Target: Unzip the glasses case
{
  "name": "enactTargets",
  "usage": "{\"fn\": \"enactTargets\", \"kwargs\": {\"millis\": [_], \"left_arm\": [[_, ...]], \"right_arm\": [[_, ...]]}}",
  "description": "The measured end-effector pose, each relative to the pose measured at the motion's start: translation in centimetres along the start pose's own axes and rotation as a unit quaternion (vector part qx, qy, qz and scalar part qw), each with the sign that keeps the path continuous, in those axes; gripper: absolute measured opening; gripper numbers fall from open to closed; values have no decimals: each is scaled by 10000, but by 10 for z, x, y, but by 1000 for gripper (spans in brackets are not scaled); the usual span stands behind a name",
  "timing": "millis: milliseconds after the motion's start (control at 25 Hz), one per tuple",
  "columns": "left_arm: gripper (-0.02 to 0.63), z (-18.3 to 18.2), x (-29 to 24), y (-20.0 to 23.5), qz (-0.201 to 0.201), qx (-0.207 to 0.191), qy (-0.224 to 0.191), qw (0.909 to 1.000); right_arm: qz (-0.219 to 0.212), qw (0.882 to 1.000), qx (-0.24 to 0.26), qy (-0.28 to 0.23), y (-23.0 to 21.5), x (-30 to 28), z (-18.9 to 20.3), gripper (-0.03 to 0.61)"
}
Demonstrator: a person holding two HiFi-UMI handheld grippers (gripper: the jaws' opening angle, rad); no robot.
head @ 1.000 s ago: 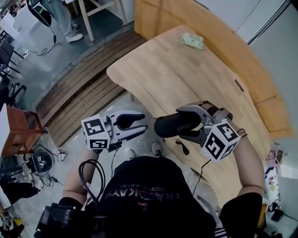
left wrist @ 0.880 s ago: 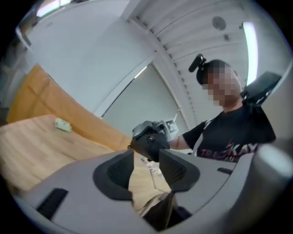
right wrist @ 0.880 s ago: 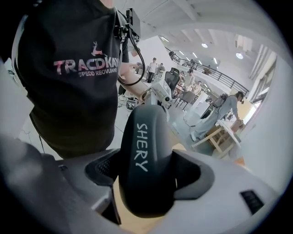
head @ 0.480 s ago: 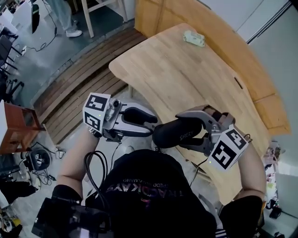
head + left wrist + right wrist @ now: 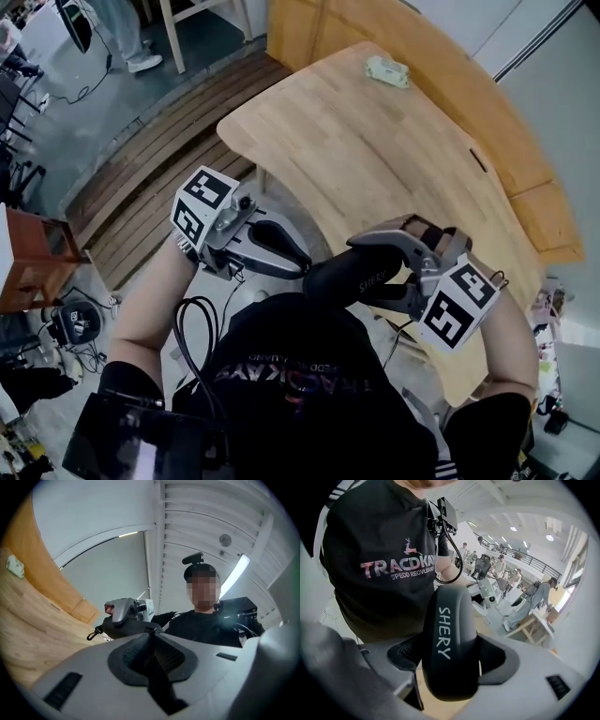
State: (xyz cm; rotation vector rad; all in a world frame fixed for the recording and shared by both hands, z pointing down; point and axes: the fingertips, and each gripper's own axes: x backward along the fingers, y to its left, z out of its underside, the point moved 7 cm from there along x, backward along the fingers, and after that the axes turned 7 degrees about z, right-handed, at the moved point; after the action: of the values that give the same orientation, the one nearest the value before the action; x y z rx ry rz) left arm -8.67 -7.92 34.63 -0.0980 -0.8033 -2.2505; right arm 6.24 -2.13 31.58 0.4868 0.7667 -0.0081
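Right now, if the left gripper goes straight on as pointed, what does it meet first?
The glasses case held by the right gripper, probably right at the left gripper's tips. Its jaws have just been closing, with nothing visible between them.

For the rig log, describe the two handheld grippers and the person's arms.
The left gripper and right gripper are grey shells with black ridged pads lining the jaws. Each carries a white cube printed with black square markers. A black cable loops by the left arm. The sleeves are short and black.
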Motion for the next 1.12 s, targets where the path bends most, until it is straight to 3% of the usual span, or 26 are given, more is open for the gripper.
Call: {"fn": "enactTargets", "kwargs": {"millis": [200,440,720,920,1120], "left_arm": [[18,-3,-1,-6,-410,-355,289,9981],[12,-8,0,-10,-1041,-853,583,9892],[14,-11,1,-13,-1219,-1147,390,9851],[14,-10,1,-19,-1099,-1248,173,9859],[14,-10,-1,-23,-1243,-1339,326,9826]], "right_arm": [[62,9999,-46,111,-2,-1,4,359],[150,9997,-22,194,-7,0,9,357],[166,9997,37,172,-10,1,7,357],[160,9996,115,215,-9,-1,6,359],[189,9992,153,313,-6,-3,4,359]]}}
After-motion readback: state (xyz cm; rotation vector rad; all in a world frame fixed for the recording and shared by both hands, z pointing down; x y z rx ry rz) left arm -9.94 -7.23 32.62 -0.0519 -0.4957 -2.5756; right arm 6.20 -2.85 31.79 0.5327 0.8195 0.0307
